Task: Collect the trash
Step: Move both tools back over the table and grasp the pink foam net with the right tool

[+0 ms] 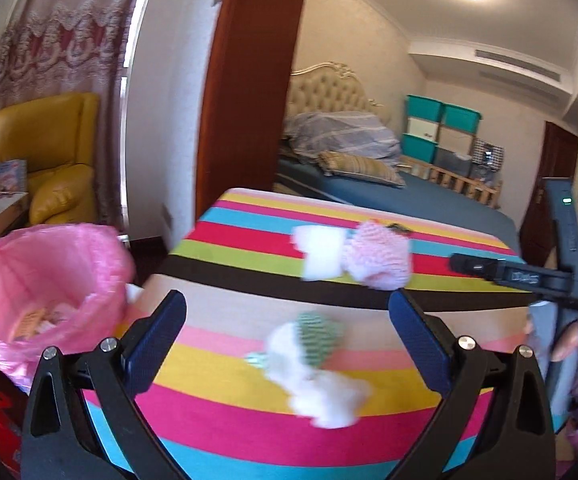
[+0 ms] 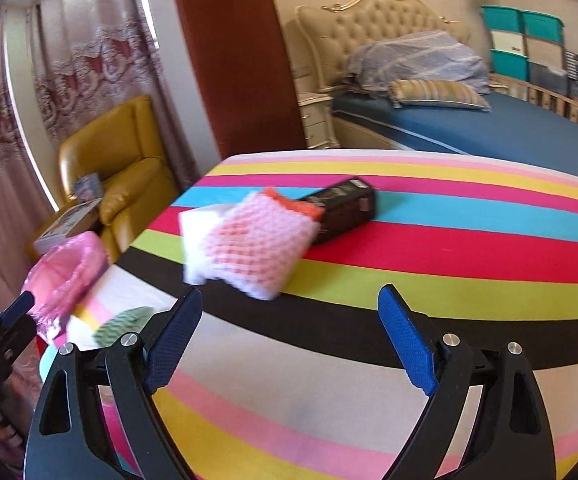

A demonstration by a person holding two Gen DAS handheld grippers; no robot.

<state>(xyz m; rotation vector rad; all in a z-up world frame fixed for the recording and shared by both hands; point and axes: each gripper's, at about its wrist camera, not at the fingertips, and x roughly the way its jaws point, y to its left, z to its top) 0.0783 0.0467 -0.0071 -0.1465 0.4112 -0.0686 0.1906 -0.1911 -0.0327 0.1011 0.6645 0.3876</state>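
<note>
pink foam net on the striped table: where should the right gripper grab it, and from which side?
Probably the near free corner of the pink foam net, coming from the camera side with the open right gripper angled down. That corner lies flat on the striped tablecloth with bare cloth in front, whereas the far edge abuts the black box and the left edge overlaps the white foam piece.

Left tongs [image 1: 287,312] wide open, right tongs [image 2: 291,306] too — both empty

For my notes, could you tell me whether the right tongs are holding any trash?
No, the right tongs stand open and empty above the striped tablecloth.
</note>
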